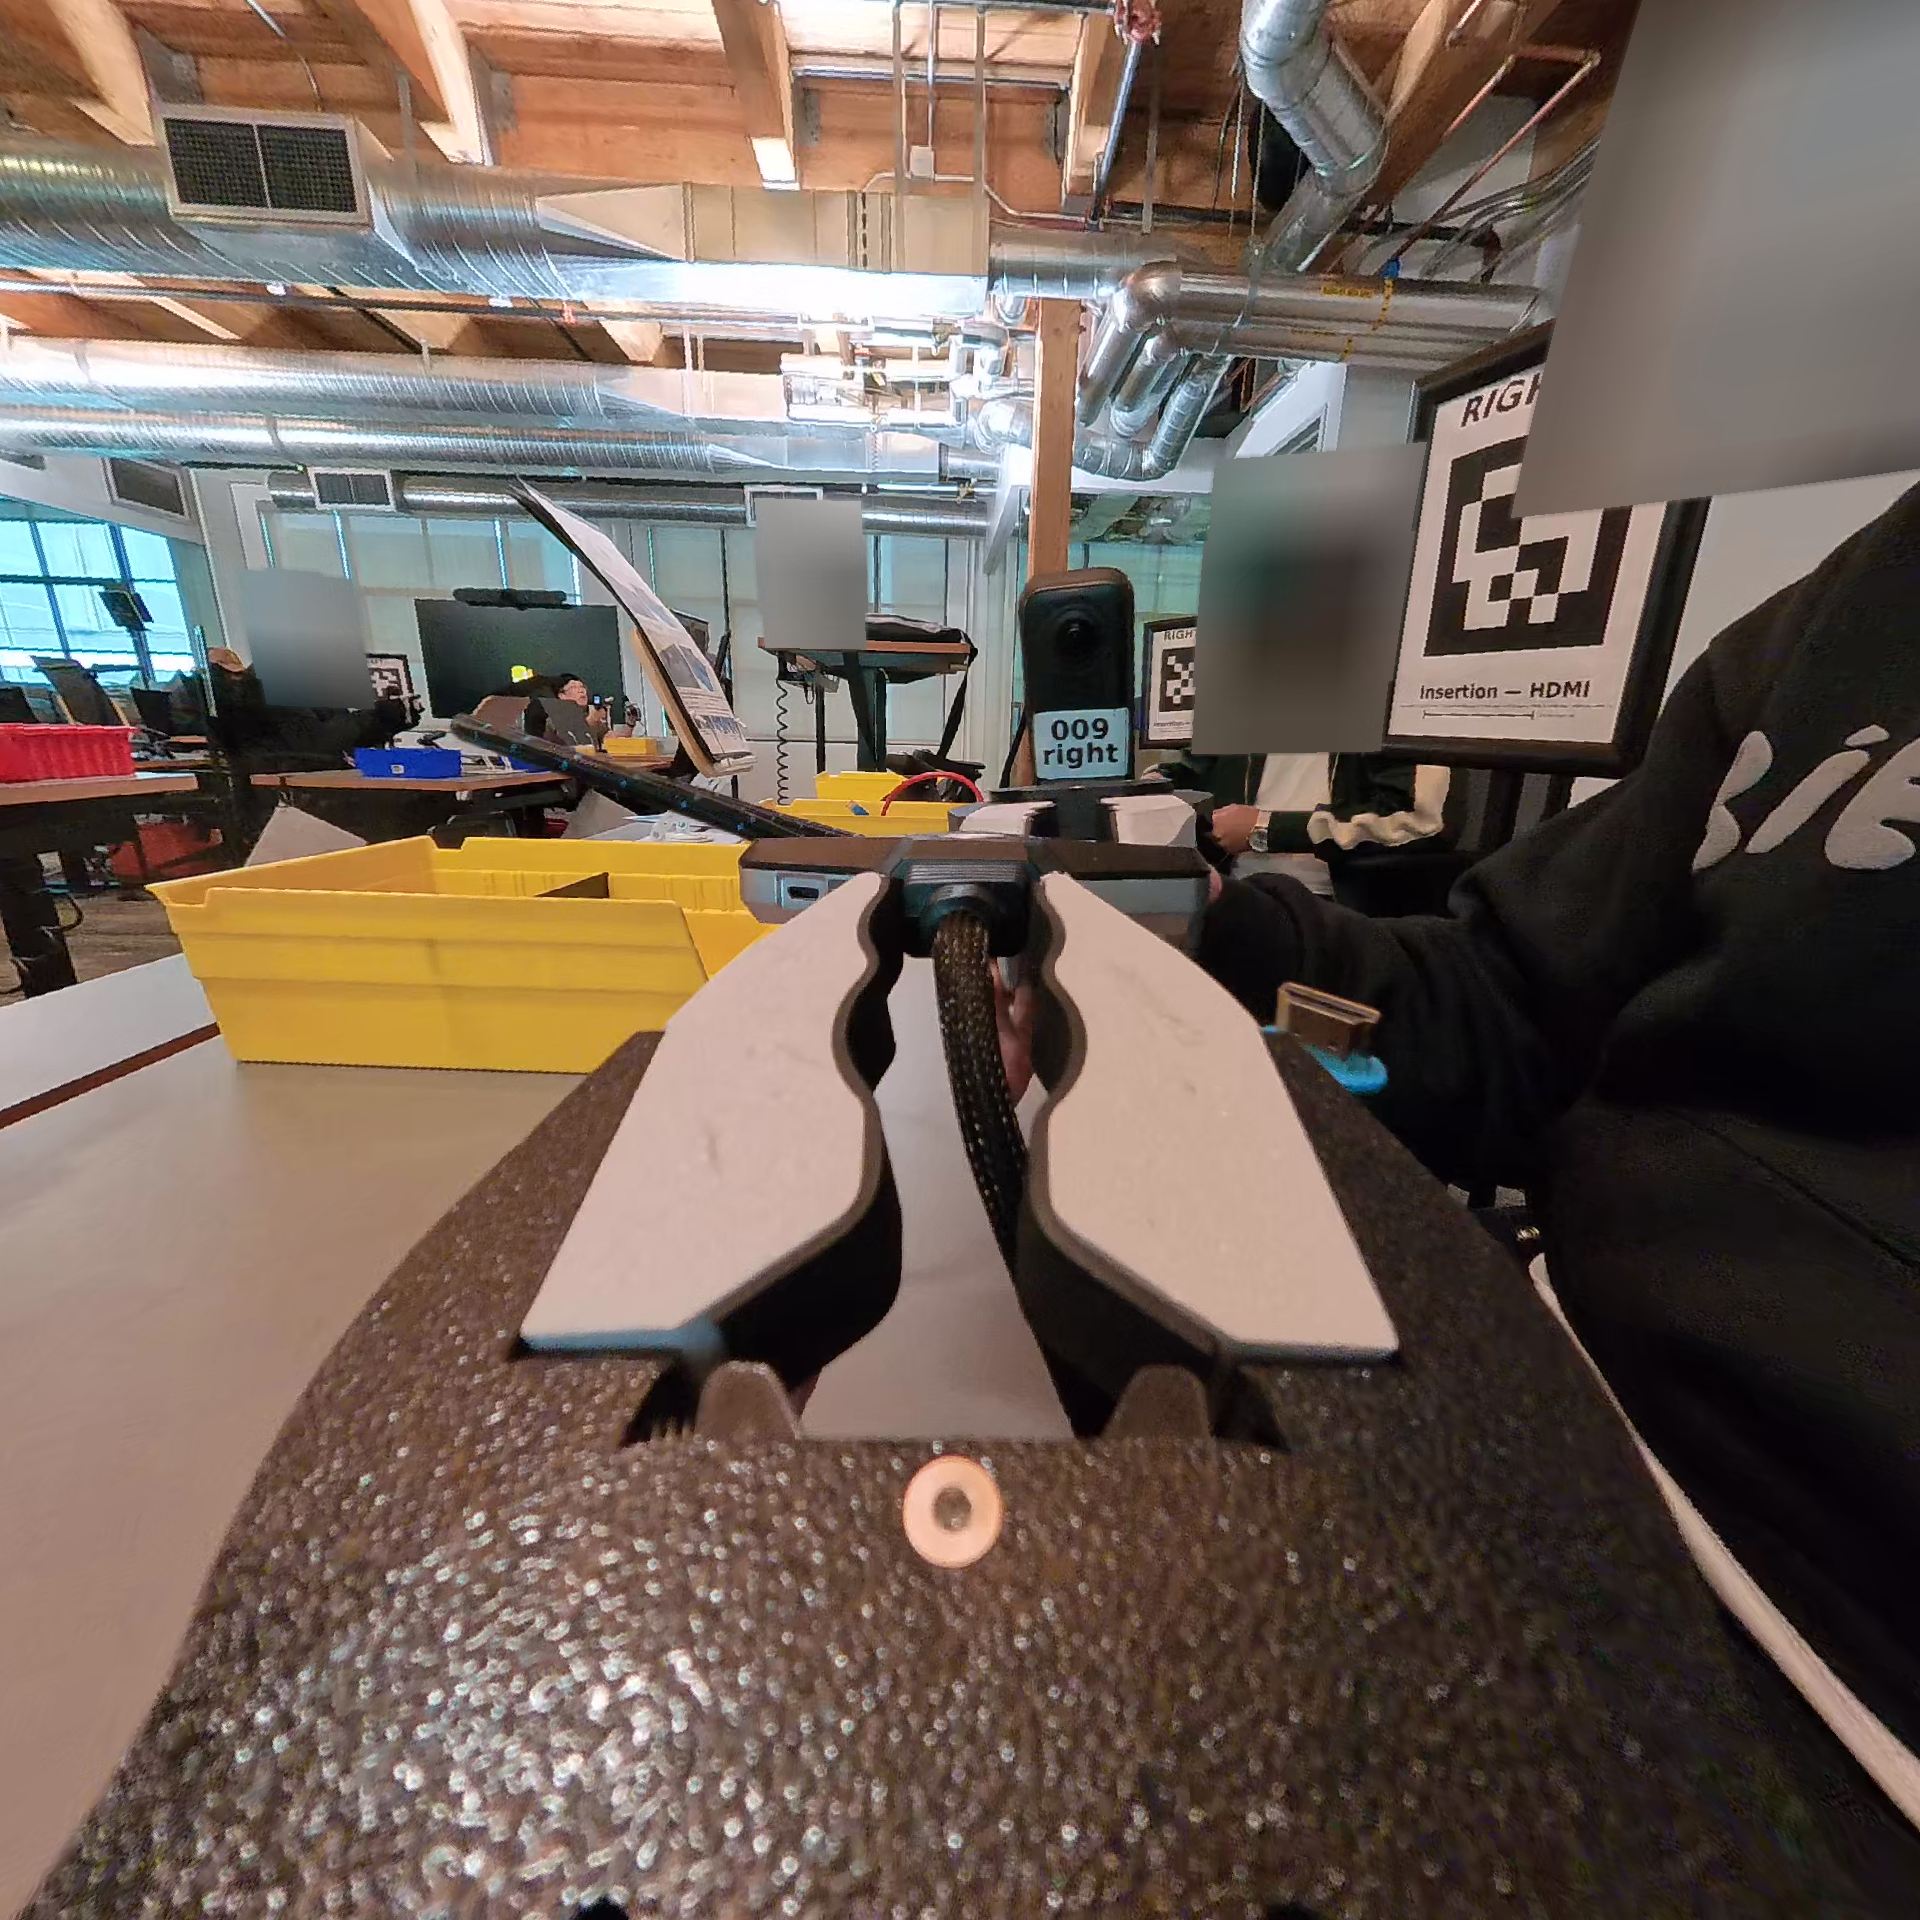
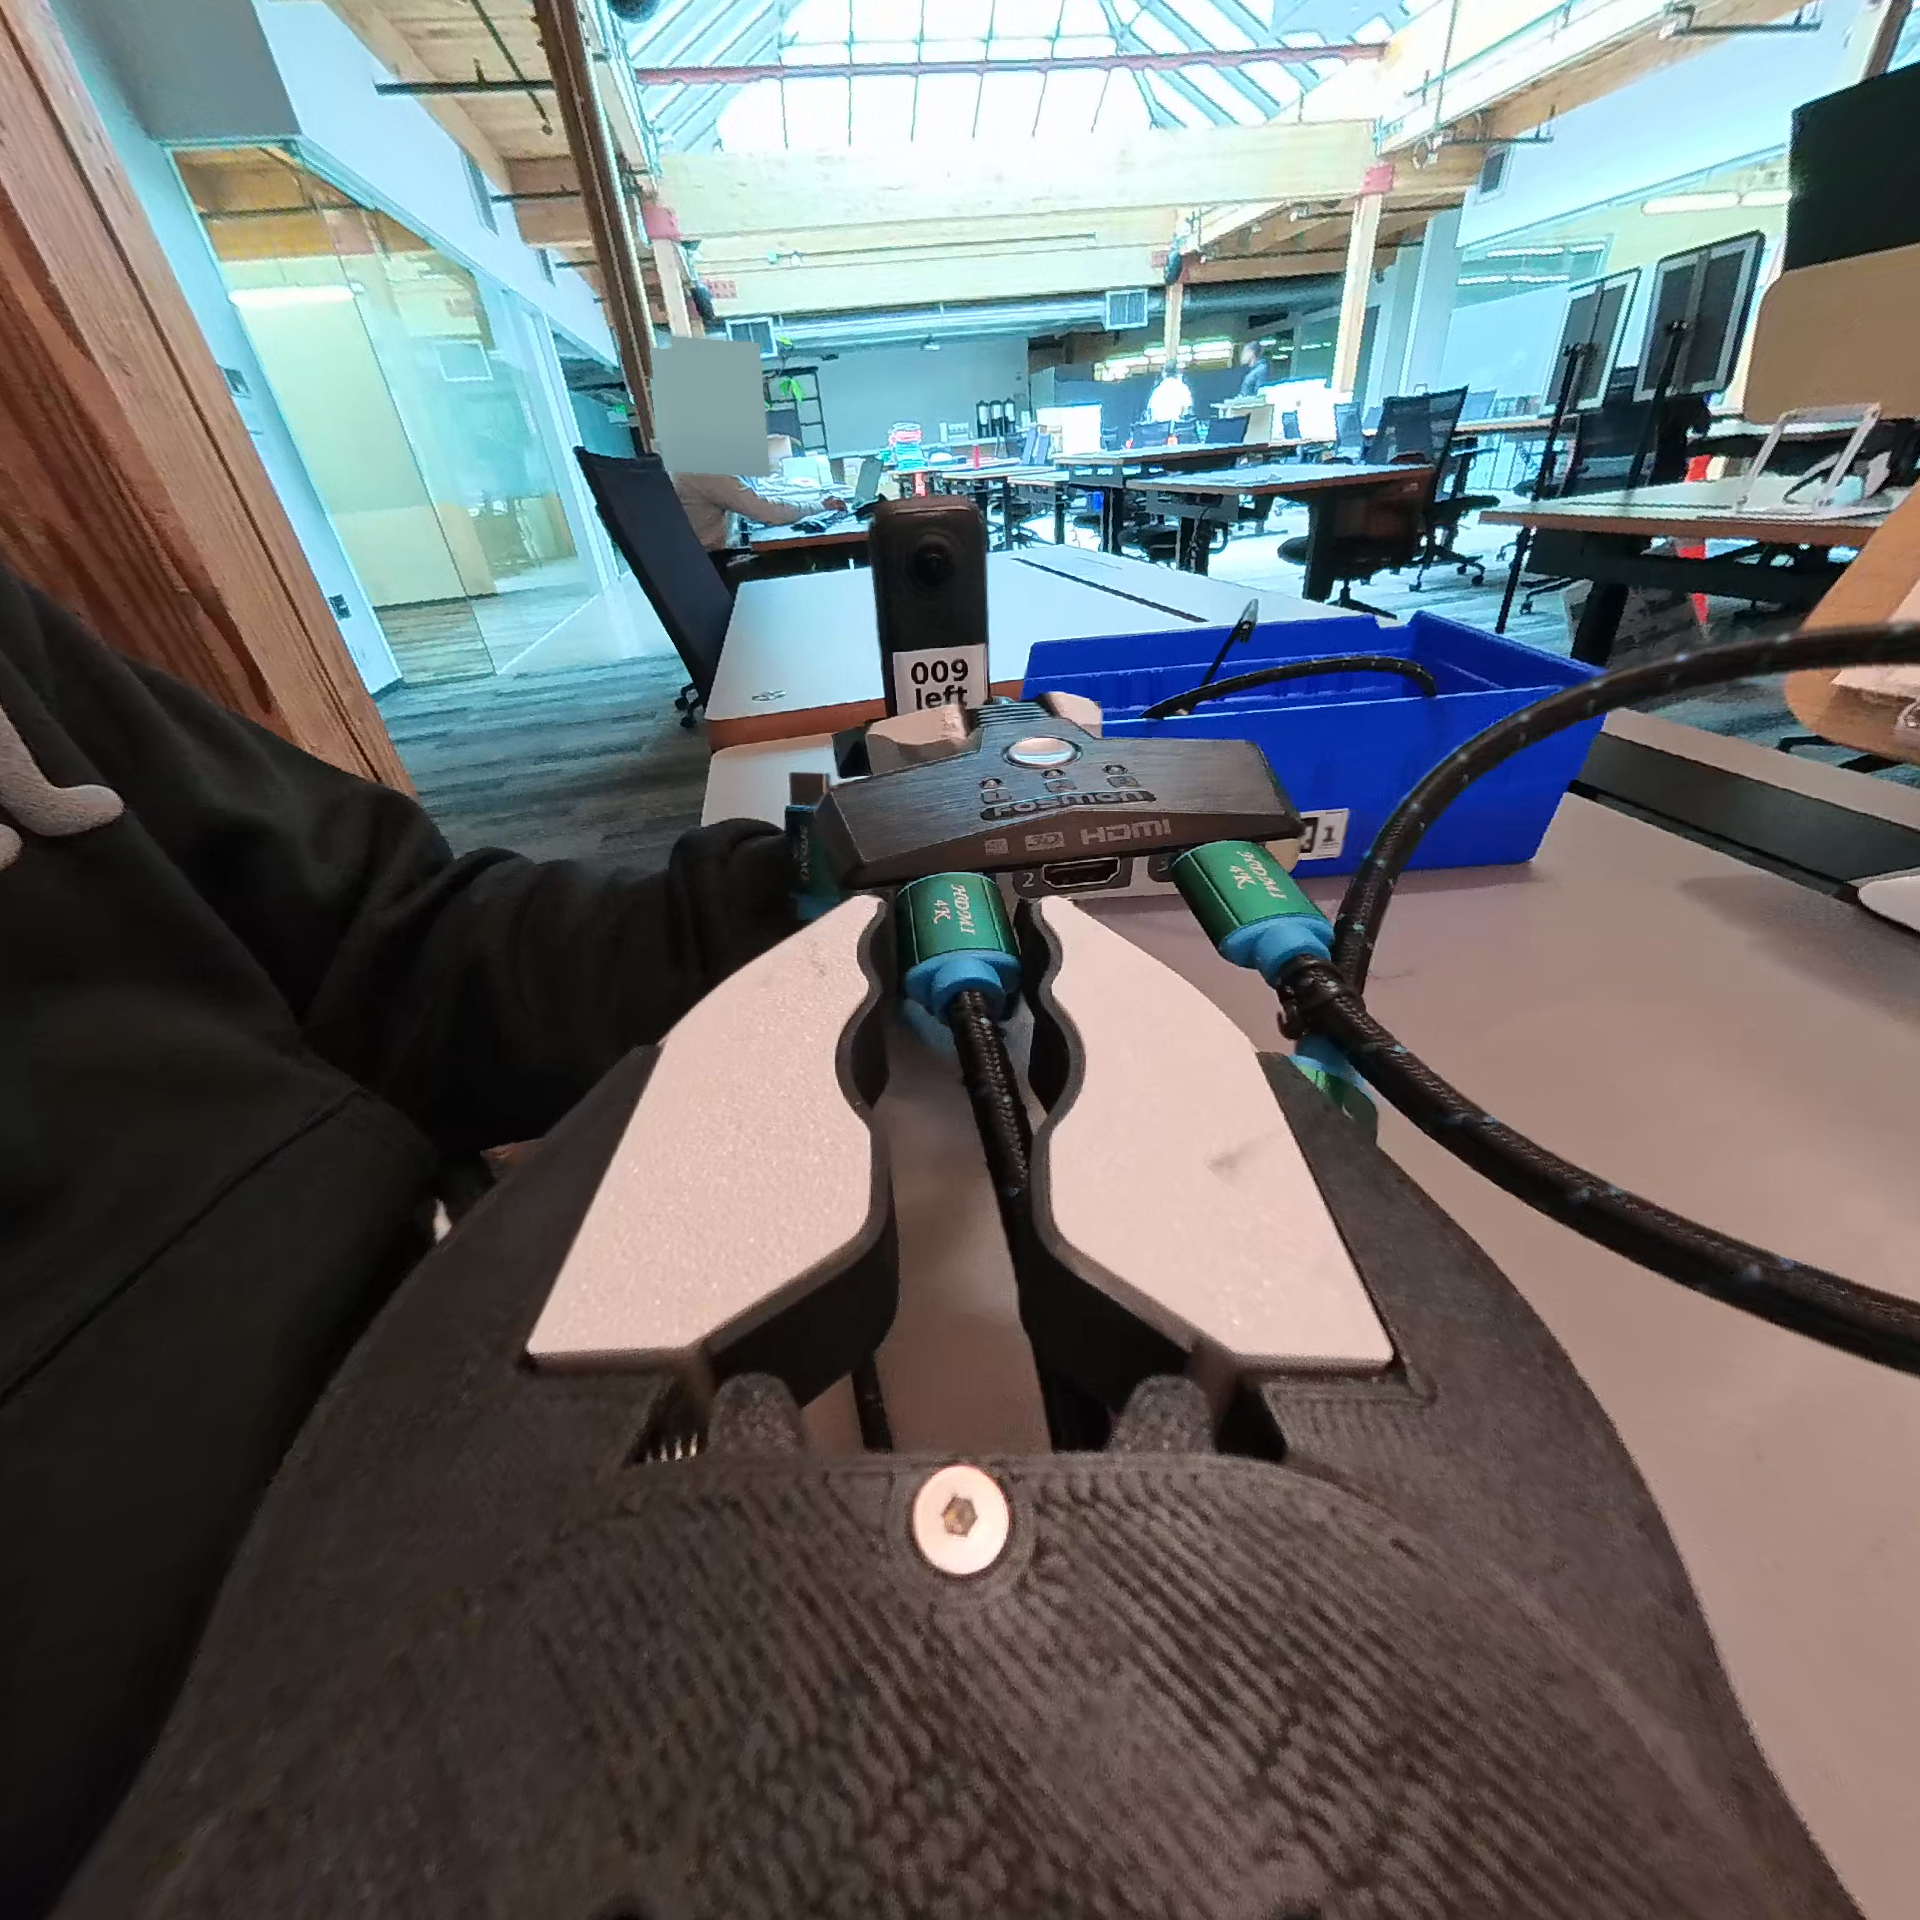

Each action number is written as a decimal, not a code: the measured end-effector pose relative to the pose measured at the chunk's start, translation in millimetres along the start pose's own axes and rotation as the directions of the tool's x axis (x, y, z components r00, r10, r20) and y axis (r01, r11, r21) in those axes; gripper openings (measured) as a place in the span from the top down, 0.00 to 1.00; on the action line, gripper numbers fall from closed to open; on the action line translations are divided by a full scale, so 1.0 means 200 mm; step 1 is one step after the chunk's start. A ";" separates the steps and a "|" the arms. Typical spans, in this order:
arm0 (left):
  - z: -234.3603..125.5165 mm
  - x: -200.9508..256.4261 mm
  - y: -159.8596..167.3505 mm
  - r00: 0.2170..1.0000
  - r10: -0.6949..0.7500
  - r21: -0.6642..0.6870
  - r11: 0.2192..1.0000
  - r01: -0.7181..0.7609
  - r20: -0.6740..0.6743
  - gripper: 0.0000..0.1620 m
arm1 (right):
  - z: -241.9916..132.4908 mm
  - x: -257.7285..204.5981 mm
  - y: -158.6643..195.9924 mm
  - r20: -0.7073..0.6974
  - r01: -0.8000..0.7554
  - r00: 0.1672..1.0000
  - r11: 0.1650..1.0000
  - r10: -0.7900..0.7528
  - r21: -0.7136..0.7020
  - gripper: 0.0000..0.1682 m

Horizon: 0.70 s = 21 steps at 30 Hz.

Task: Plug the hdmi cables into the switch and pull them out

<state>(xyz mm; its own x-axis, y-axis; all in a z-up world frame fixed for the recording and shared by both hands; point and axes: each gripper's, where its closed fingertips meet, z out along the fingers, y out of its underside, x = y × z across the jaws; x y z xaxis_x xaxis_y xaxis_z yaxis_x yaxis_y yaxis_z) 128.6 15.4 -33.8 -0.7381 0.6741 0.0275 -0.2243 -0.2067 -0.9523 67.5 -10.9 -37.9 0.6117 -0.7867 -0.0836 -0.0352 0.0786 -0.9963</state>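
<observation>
Switch (image 2: pixel 1049 821) held mid-air, twelve o'clock in both views. Right gripper (image 2: pixel 956 925) clamps green plug (image 2: pixel 951 914); left gripper (image 1: pixel 961 904) clamps grey plug (image 1: pixel 961 883). Risk: skewed pull jams connector, dangling switch twists, second green plug (image 2: pixel 1242 894) drags.

Bins and office clutter around the desk (image 1: pixel 260 1195)

A yellow bin (image 1: pixel 447 971) is sitting on the desk's far side, a blue bin (image 2: pixel 1340 769) is resting opposite, and a framed marker sign (image 1: pixel 1527 613) is standing behind a person's black sleeve (image 1: pixel 1507 997).

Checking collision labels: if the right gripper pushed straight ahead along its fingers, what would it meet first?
The right gripper already clamps a green HDMI plug; straight ahead, it would likely meet the black HDMI switch.
</observation>
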 end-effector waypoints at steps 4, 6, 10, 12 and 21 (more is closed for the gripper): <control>-0.01 0.00 -0.01 1.000 -0.004 0.008 1.000 0.004 0.000 0.86 | 0.01 0.00 0.00 0.010 -0.008 1.000 1.000 0.008 0.007 0.87; 0.00 0.00 -0.01 1.000 -0.002 0.008 1.000 0.002 -0.001 0.86 | 0.01 0.00 0.00 0.025 -0.008 1.000 1.000 0.008 0.003 0.87; 0.00 0.01 -0.01 1.000 0.001 0.011 1.000 -0.001 -0.010 0.86 | 0.00 -0.01 0.00 0.034 0.035 0.999 0.999 -0.034 -0.017 0.86; 0.00 0.01 -0.01 1.000 -0.003 0.008 1.000 0.003 -0.013 0.86 | 0.00 -0.01 -0.01 0.033 0.046 0.998 0.999 -0.045 -0.025 0.86; 0.04 0.05 0.05 0.999 0.031 -0.100 0.994 -0.035 -0.040 0.86 | -0.08 -0.02 0.01 0.067 0.107 0.993 0.987 -0.100 -0.116 0.86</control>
<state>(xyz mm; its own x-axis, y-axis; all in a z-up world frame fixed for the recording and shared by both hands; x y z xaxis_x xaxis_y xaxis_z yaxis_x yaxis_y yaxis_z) 114.5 14.6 -40.4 -0.7189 0.6949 -0.0146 -0.1334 -0.1585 -0.9783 52.7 -17.1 -39.8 0.6635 -0.7480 0.0178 -0.0610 -0.0778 -0.9951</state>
